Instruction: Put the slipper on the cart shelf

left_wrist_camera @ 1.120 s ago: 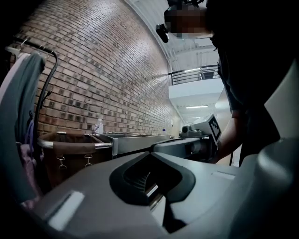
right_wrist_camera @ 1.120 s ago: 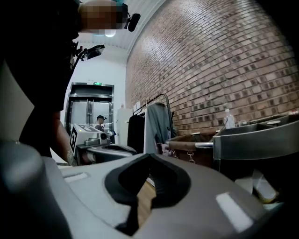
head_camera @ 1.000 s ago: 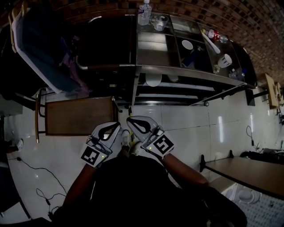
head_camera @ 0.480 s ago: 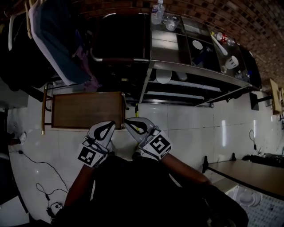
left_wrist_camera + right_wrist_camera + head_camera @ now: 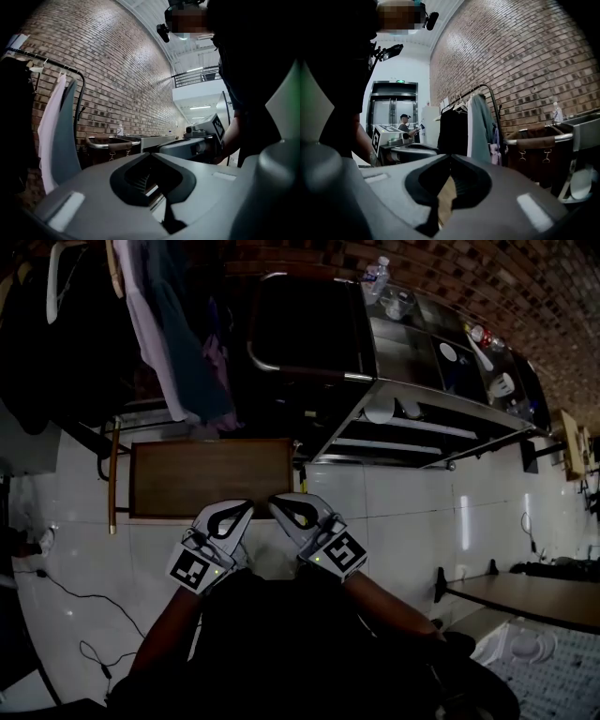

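No slipper shows in any view. Close in front of my body, my left gripper (image 5: 242, 508) and right gripper (image 5: 277, 502) are held side by side, tips nearly touching each other. Both point level across the floor. Each has its jaws closed tip to tip with nothing between them, as the left gripper view (image 5: 150, 154) and the right gripper view (image 5: 449, 155) show. The steel cart (image 5: 427, 399) with its lower shelves (image 5: 403, 435) stands ahead to the right, with a bottle (image 5: 375, 276) and dishes on top.
A low wooden table (image 5: 211, 476) stands on the white tile floor just ahead of the grippers. A dark bin with a curved handle (image 5: 305, 334) sits next to the cart. Clothes on a rack (image 5: 169, 334) hang at left. Another table (image 5: 534, 601) is at right. Cables lie at lower left.
The whole scene has slid to the right in the head view: the clothes rack has come further in, and the cart has shifted right. Both grippers stay shut and side by side.
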